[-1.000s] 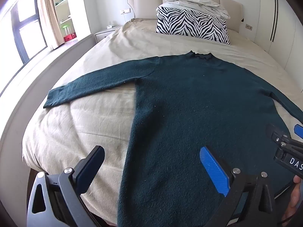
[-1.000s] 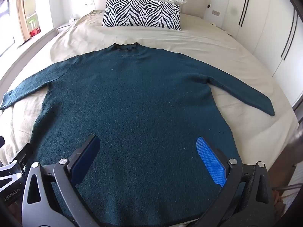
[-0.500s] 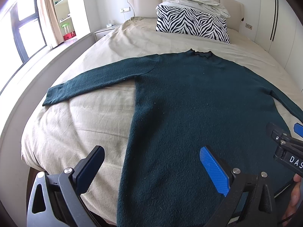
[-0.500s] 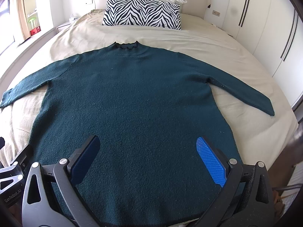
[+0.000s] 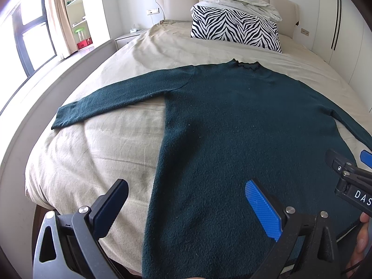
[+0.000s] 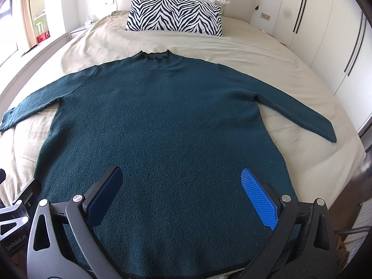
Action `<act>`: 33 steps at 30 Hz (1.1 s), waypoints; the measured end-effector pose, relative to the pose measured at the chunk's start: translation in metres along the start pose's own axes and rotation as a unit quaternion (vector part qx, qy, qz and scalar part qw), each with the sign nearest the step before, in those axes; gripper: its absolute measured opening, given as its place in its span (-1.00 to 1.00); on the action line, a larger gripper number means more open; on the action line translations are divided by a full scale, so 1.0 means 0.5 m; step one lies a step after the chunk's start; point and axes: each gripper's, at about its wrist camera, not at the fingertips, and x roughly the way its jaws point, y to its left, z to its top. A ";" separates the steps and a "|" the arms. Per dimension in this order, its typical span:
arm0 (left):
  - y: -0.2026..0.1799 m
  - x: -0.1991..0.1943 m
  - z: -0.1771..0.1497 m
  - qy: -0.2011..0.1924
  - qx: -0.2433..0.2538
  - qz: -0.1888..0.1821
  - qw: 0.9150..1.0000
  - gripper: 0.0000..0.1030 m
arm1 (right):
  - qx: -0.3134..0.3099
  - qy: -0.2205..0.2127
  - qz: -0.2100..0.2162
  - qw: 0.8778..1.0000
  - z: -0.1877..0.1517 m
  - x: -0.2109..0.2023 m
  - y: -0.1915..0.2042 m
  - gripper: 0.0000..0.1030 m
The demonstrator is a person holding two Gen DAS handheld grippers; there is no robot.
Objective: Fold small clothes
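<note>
Lying flat on the bed, collar away, the sweater has its hem beneath both wide-open, empty grippers: left gripper over its left edge, right gripper mid-hem.

The left gripper hovers with its jaws spread wide, gripping nothing. The right gripper hangs beside it, jaws equally wide apart and empty. Fingertips of the person's right hand show behind the right gripper's body.
</note>
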 end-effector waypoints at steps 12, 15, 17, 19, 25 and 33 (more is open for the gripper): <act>-0.001 0.001 -0.001 0.000 0.000 0.000 1.000 1.00 | -0.001 0.001 -0.001 1.000 -0.001 0.002 0.003 1.00; 0.000 0.001 -0.001 0.000 0.000 0.000 1.000 1.00 | -0.001 0.001 -0.001 1.000 -0.002 0.003 0.004 1.00; 0.000 0.001 -0.001 0.000 0.000 0.000 1.000 1.00 | -0.002 0.002 -0.001 1.000 -0.004 0.005 0.003 1.00; 0.000 0.001 -0.001 0.000 0.001 -0.001 1.000 1.00 | -0.002 0.003 -0.002 1.000 -0.005 0.006 0.002 1.00; 0.000 0.001 0.000 0.000 0.000 0.000 1.000 1.00 | -0.003 0.004 -0.003 1.000 -0.005 0.008 0.005 1.00; 0.001 0.001 0.000 0.000 0.000 -0.001 1.000 1.00 | -0.007 0.005 -0.005 1.000 -0.003 0.010 0.011 1.00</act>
